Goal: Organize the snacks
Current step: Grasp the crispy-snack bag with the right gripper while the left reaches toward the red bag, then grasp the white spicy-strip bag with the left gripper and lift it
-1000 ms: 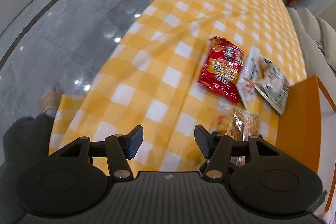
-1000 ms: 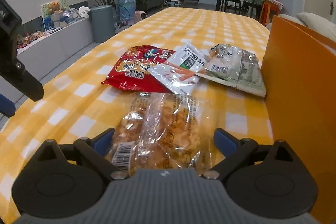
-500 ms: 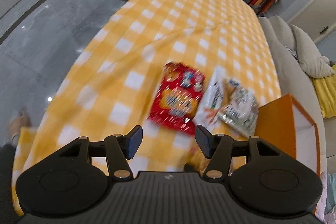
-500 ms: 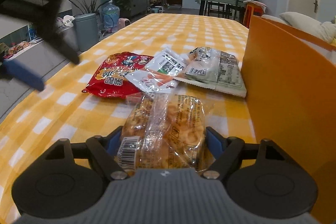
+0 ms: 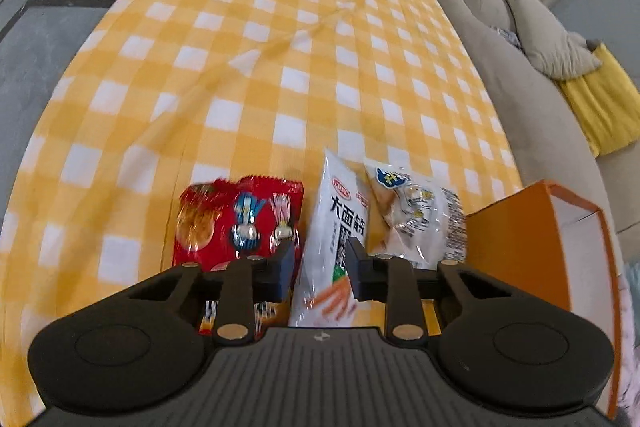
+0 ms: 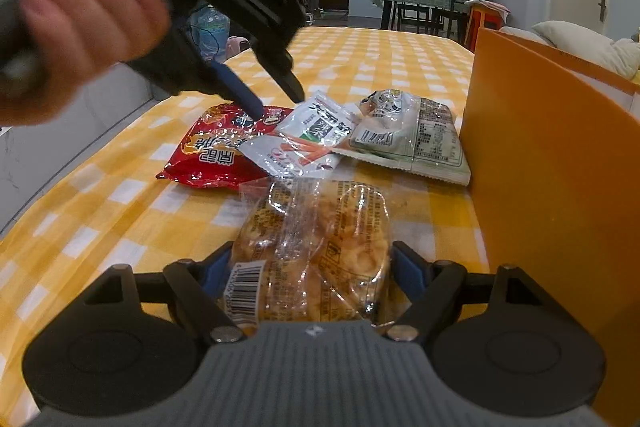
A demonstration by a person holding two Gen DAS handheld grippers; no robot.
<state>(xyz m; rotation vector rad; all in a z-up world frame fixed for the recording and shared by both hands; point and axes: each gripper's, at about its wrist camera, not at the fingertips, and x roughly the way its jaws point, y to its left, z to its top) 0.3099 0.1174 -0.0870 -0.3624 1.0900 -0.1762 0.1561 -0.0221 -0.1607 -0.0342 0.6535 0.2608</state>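
The orange box stands at the edge of the checked tabletop, and everything else is best placed from it. Its open top faces up, which makes me think it is where the snacks are meant to end up.

Closest to me, just left of the box, the right gripper has its fingers pinching a clear bag of golden pastry by its two long sides, barcode end toward the tool. Holding it across the width like that should keep the soft bag from folding when it is lifted over the box wall; I cannot tell whether it is already off the cloth.

Beyond the pastry, three packets lie flat in a row running away from the box. A pale packet with printed panels lies right against the box wall. A white packet with carrot pictures overlaps its edge. A red foil bag lies farthest from the box, tucked partly under the white one.

The left gripper hangs over the seam between red and white, fingers spread with nothing between them. One fingertip appears to touch the red bag in the right wrist view. I judge it is lining up on the white packet, the top layer and so the easiest to take first.
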